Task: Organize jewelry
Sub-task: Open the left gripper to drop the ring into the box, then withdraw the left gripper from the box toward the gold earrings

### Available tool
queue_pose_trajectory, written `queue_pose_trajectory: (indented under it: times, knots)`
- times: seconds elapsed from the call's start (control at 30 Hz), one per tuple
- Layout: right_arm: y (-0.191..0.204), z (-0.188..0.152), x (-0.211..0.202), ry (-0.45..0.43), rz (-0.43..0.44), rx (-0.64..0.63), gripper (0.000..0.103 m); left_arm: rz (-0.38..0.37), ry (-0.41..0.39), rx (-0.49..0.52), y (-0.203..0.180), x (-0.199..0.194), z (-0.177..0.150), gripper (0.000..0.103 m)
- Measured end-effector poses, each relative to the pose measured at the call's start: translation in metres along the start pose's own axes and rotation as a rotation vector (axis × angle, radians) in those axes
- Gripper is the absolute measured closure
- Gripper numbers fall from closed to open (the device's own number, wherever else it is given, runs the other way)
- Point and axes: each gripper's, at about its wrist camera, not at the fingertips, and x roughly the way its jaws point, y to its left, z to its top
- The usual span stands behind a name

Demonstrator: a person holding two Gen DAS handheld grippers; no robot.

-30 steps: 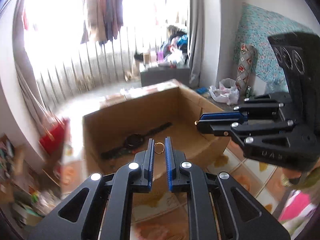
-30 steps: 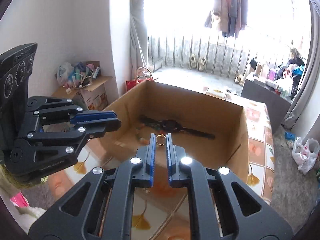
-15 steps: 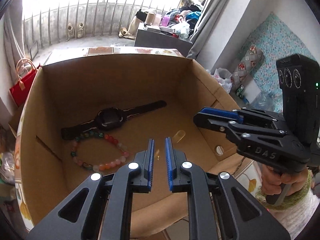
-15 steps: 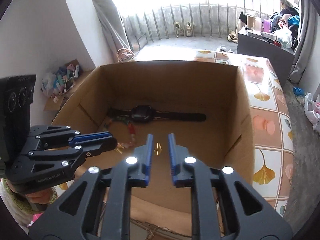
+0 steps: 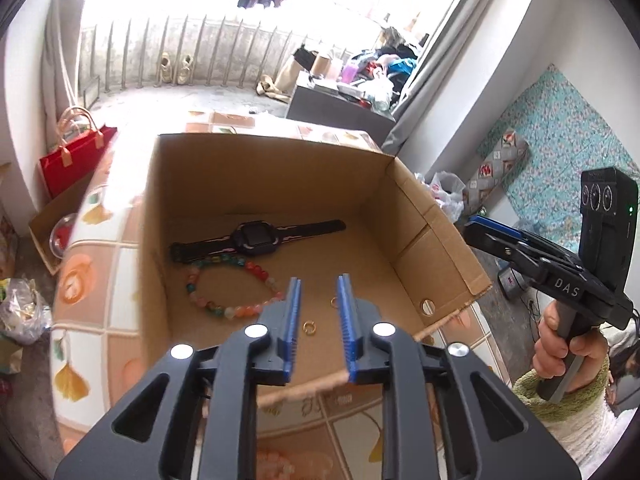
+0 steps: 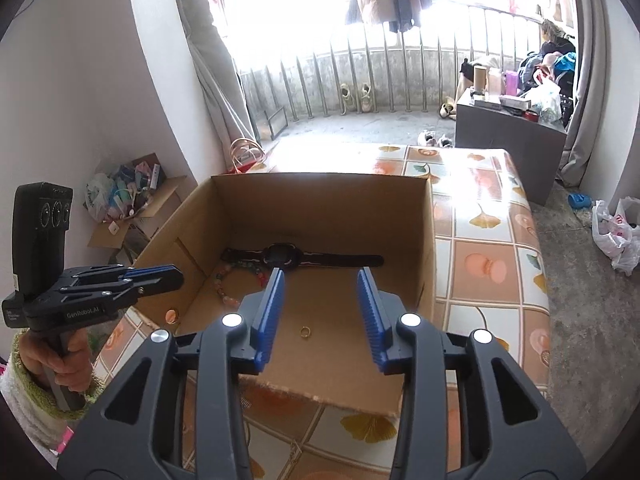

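**Q:** Over on the tiled surface (image 6: 490, 264) with the orange leaf pattern, what's in the open brown cardboard box (image 5: 404, 216)?

**A:** Jewelry, all lying loose on the box floor. A black wristwatch with a square face (image 5: 256, 238) is stretched flat toward the far wall. A bracelet of mixed coloured round beads (image 5: 228, 310) lies just in front of it, its far side right up against the strap; can't tell if they actually touch. Nearer the front there's a small gold ring (image 5: 309, 327), and a second small gold ring (image 5: 334, 301) a bit beyond it, apart from each other and from the beads.

**Q:** Is either tool gripping anything?

**A:** Nope. The left tool (image 5: 318, 294) hangs over the front edge of the box, tilted down, its blue ribbed pads a small way apart and opening. The nearer ring shows through the gap, but it's down on the cardboard with no pad touching it. The right tool (image 6: 320, 284) is spread wider, also opening, with nothing pinched; in its own camera one gold ring sits on the box floor between its fingers.

**Q:** And the person?

**A:** Only a right hand (image 5: 560, 340) wrapped round a tool grip, with a fuzzy green and white cuff (image 5: 560, 408). That tool's tip pokes in over the box's right wall.
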Motion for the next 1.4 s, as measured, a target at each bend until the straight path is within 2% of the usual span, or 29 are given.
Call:
queue_pose_trajectory:
  times: [0.23,0.3,0.43,0.5,0.67,0.8,1.0,1.23,1.4]
  knots:
    - [0.005,-0.03,-0.054,-0.047,0.011,0.009,0.061,0.042,-0.038,0.078,-0.014,-0.048,-0.032,0.067]
    - [0.009,-0.042,-0.065,-0.034,0.014,0.002,0.061,0.061,-0.025,0.104,-0.018,-0.055,-0.049,0.06]
    - [0.019,-0.07,-0.073,0.024,-0.009,-0.026,0.061,0.108,0.043,0.115,-0.022,-0.051,-0.081,0.055]
    - [0.021,-0.084,-0.068,0.072,-0.014,-0.02,0.061,0.116,0.083,0.112,-0.023,-0.044,-0.094,0.053]
    - [0.017,-0.122,-0.041,0.197,0.03,0.093,0.061,0.124,0.147,0.104,-0.031,-0.022,-0.125,0.053]
    - [0.022,-0.14,-0.014,0.254,0.034,0.124,0.064,0.161,0.155,0.171,-0.042,-0.003,-0.135,0.053]
    - [0.031,-0.141,0.016,0.262,-0.001,0.07,0.071,0.184,0.137,0.274,-0.061,0.018,-0.139,0.053]
    - [0.037,-0.139,0.046,0.276,-0.061,-0.028,0.078,0.182,0.114,0.32,-0.07,0.033,-0.137,0.053]
    - [0.039,-0.141,0.052,0.278,-0.092,-0.088,0.09,0.165,0.109,0.348,-0.073,0.04,-0.136,0.055]
